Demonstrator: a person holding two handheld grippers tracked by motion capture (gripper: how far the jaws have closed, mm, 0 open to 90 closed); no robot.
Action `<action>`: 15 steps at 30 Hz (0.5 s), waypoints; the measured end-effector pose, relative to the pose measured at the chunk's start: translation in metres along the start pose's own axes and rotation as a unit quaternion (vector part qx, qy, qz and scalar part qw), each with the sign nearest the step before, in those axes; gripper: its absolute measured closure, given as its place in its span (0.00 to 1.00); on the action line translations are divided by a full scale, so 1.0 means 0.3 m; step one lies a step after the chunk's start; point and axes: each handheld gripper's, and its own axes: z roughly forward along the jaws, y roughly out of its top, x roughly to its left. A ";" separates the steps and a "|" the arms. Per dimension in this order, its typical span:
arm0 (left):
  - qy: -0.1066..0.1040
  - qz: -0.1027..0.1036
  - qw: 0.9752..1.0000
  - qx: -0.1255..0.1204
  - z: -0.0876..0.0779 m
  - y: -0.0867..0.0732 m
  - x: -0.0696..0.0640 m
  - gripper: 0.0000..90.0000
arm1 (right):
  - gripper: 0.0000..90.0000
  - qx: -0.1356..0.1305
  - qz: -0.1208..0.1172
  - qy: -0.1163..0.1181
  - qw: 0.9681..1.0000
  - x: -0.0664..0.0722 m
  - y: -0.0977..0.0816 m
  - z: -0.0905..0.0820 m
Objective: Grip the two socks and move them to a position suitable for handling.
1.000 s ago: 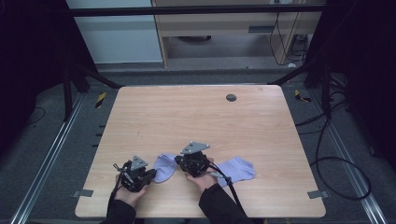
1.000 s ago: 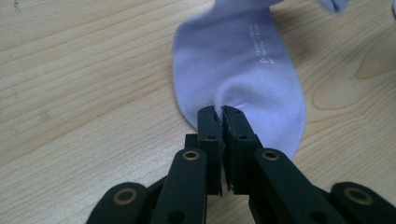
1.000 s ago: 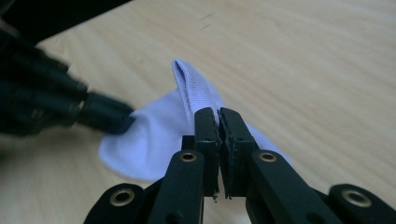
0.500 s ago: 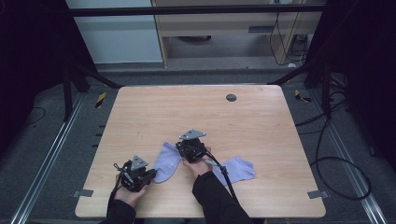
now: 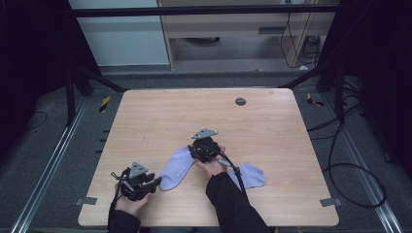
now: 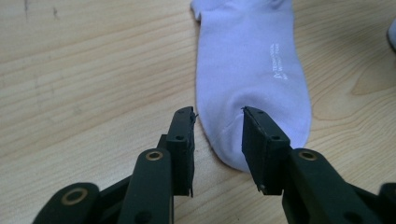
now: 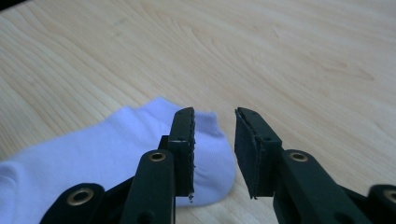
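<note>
A lavender sock (image 5: 176, 167) lies flat and stretched out on the wooden table (image 5: 272, 131), slanting from lower left to upper right. My left gripper (image 5: 156, 182) stands open at its toe end; the toe (image 6: 247, 70) lies between the spread jaws (image 6: 217, 140) with the pads off it. At the cuff end my right gripper (image 5: 194, 148) is open too, and the sock (image 7: 93, 158) shows under and behind its jaws (image 7: 215, 144). Both pairs of jaws have just been opening. A second lavender sock (image 5: 252, 175) lies to the right of the right forearm.
A small dark round grommet (image 5: 240, 101) sits in the table's far middle. Grey tape tabs (image 5: 87, 200) (image 5: 328, 202) mark the near corners. The right gripper's cable (image 5: 233, 167) runs back along the forearm, next to the second sock. Dark frame posts and floor cables surround the table.
The right gripper carried the sock's cuff end away from the person, pulling the sock out straight. Both grippers' jaws then opened and let the sock go. The left hand stayed put.
</note>
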 end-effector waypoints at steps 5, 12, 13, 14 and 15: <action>0.000 -0.004 1.000 0.014 0.014 -0.003 -0.010 0.76 | 0.77 0.020 0.008 -0.004 1.000 -0.019 -0.035 0.029; -0.001 -0.009 1.000 0.030 0.028 -0.004 -0.017 0.86 | 0.81 0.042 0.016 0.000 0.999 -0.020 -0.062 0.063; -0.002 -0.009 0.999 0.031 0.029 -0.003 -0.018 0.89 | 0.82 0.045 0.016 0.001 0.999 -0.022 -0.065 0.066; -0.002 -0.010 0.999 0.032 0.030 -0.002 -0.019 0.91 | 0.84 0.048 0.016 0.000 0.999 -0.022 -0.067 0.069; -0.003 -0.008 0.999 0.034 0.030 -0.001 -0.019 0.93 | 0.87 0.049 0.019 0.002 0.999 -0.022 -0.070 0.070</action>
